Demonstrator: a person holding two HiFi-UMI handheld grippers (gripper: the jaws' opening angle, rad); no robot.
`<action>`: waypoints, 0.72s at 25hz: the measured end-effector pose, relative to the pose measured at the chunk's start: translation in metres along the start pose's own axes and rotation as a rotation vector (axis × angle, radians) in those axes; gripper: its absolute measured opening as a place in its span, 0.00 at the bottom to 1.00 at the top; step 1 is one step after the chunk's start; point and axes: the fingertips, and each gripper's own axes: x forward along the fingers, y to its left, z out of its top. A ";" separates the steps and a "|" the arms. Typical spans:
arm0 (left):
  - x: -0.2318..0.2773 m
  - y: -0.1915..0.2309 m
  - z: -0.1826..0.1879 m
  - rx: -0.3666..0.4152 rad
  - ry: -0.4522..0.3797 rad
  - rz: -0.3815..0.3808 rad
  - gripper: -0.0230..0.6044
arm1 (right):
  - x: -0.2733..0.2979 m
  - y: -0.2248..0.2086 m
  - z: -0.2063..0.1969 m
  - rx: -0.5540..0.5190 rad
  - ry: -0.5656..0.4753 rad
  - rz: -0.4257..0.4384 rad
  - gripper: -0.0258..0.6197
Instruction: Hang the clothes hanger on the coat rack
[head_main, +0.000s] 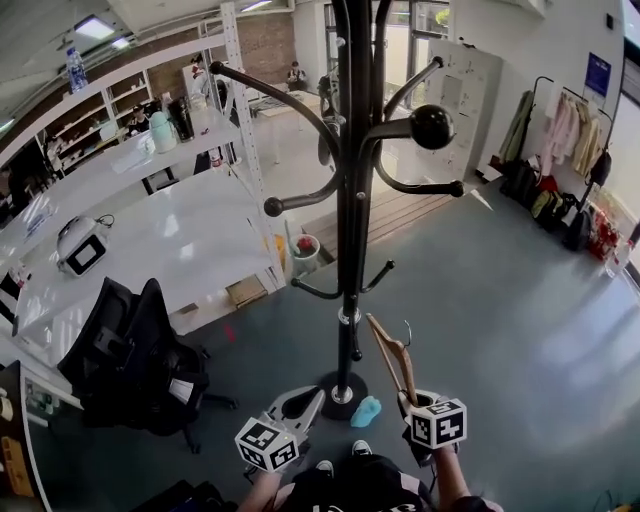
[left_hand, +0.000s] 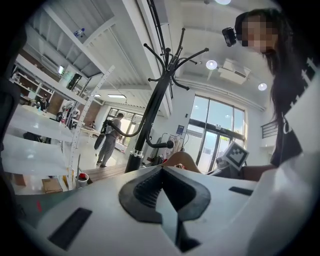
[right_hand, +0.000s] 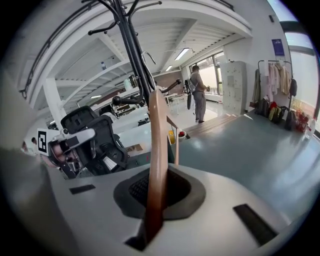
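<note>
Clothes hanger (head_main: 389, 355) clamped in right claw (head_main: 410, 400) near coat rack (head_main: 350, 250); left claw (head_main: 312, 398) closed, empty; open floor (head_main: 520, 300) rightward.

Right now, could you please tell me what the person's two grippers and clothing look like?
The left gripper and right gripper are both smooth white shells, with black ribbed pads set in a dark rubber recess and dark rectangular slots on top. The left cube and right cube bear black-and-white square markers. The person wears a black top.
</note>
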 end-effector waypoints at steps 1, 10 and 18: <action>0.003 0.004 0.004 0.000 -0.010 0.014 0.03 | 0.007 -0.005 0.010 -0.019 0.003 0.006 0.05; 0.009 0.030 0.012 -0.016 -0.058 0.155 0.04 | 0.075 -0.035 0.067 -0.137 0.061 0.062 0.05; -0.009 0.041 0.014 -0.033 -0.100 0.284 0.04 | 0.116 -0.046 0.071 -0.177 0.133 0.098 0.05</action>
